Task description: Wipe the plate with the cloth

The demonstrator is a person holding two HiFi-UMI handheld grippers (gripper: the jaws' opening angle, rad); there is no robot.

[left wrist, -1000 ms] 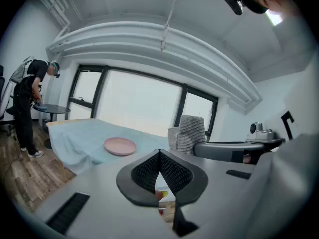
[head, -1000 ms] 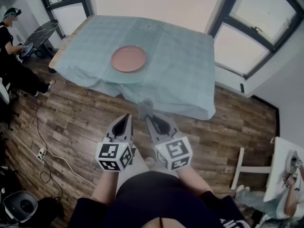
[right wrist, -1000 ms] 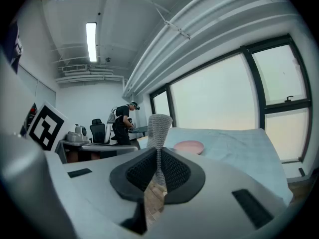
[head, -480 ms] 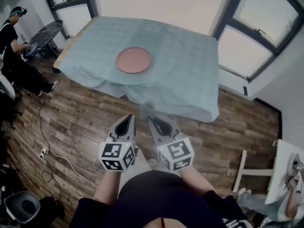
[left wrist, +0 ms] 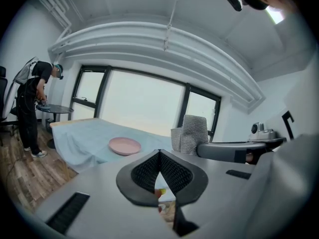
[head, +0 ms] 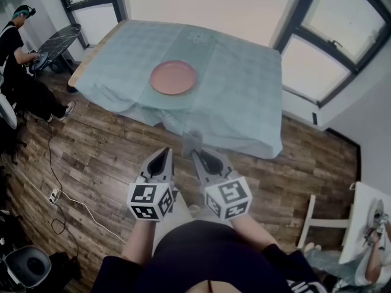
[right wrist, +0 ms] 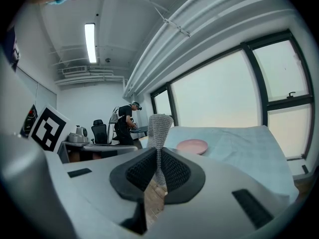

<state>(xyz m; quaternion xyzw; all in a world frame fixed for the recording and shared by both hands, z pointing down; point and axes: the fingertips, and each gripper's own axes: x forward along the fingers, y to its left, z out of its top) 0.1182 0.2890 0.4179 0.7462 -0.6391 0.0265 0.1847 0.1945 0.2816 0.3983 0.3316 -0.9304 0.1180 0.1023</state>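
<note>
Right gripper view: the right gripper pinches a grey knitted cloth. The left gripper is clenched on nothing. The round pink plate rests on the pale blue-covered table, well apart from both.

plate: pink, smooth, soft sheen | cloth: grey, coarse open knit | tablecloth: pale blue fabric, creased, matt | floor: wood planks, grained, low gloss | left gripper: smooth matt grey plastic shell, black fine-ribbed pads | right gripper: same finish
</note>
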